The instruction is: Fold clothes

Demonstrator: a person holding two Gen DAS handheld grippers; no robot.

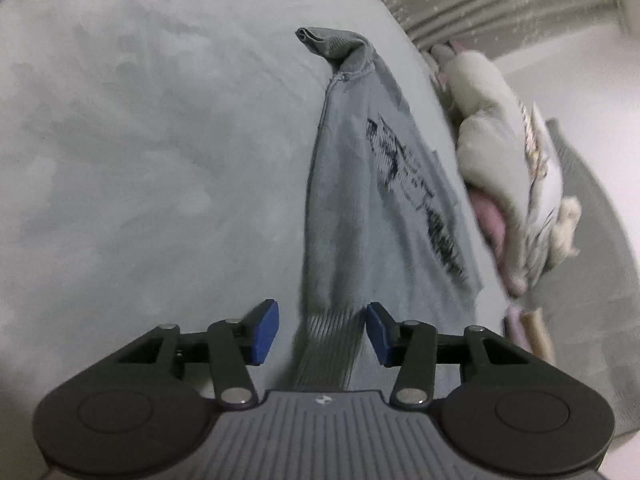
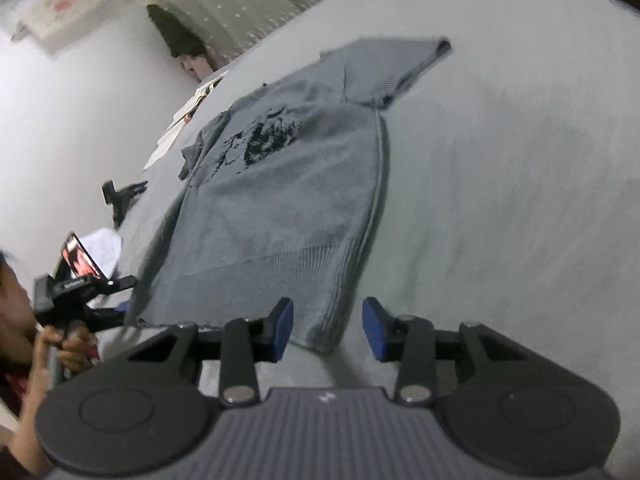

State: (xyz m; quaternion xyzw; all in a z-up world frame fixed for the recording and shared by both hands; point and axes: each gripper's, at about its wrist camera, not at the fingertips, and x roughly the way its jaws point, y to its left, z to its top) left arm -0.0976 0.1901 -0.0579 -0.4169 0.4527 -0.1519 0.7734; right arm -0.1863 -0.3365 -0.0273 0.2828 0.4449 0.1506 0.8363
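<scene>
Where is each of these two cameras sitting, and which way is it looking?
Left wrist: rides the left gripper, looking along the grey sweater from its ribbed hem; open blue pads straddle the hem.
Right wrist: rides the right gripper, facing the sweater's hem corner on the bed; the person's hand shows holding the other gripper.
Shared: the sweater with its dark print, the bed.

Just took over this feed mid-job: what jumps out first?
A grey knit sweater with a dark chest print lies spread on the pale bed cover. Both tools stand open at its ribbed hem, the left tool and the right tool. A heap of clothes lies at the bed's edge.
</scene>
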